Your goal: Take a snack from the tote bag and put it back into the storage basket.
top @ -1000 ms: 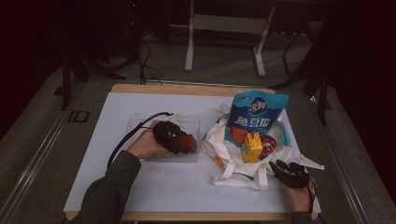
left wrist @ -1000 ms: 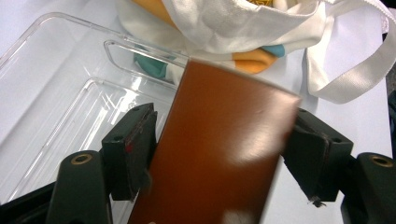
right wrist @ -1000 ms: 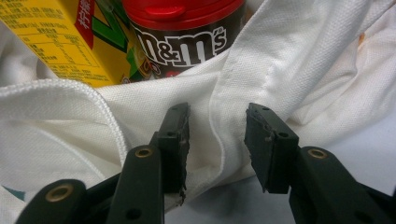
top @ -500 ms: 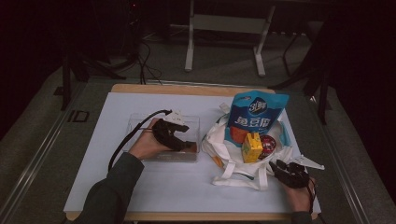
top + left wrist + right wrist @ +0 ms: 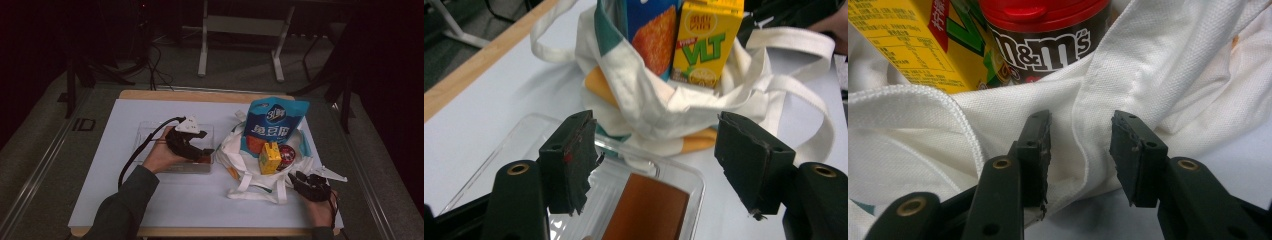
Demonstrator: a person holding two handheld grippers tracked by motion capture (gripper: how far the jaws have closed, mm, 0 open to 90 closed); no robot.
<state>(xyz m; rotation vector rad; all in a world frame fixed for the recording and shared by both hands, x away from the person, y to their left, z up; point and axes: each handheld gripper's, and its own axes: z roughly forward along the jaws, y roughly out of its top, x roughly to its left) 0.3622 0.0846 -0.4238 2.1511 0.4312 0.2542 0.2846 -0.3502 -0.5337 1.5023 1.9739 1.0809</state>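
A: Where did the left gripper [image 5: 202, 150] stand?

B: Over the clear plastic tray [image 5: 150, 131], at about 9 o'clock of the white tote bag [image 5: 245, 172]. Jaws stood wide apart and had just been closing a little, with nothing pinched between them. In the left gripper view the brown block [image 5: 649, 210] lay in the tray, below and between the jaws, pads clear of it.

A: And the right gripper [image 5: 306, 181]?

B: At roughly 4 o'clock of the bag, near the table's front edge. Jaws part open, straddling a fold of the bag's white cloth [image 5: 1083, 145]. The fabric sat between the pads, but I couldn't tell whether they pressed on it.

A: Bag contents?

B: 3 items showed. The blue snack pouch [image 5: 272, 127] stood upright at 12 o'clock inside the bag. The yellow drink carton [image 5: 270, 157] was in front of it, and the red-lidded candy tub [image 5: 286, 156] was just beside the carton at 3 o'clock.

A: Bag versus tray?

B: Just beside each other. I couldn't tell if they touched.
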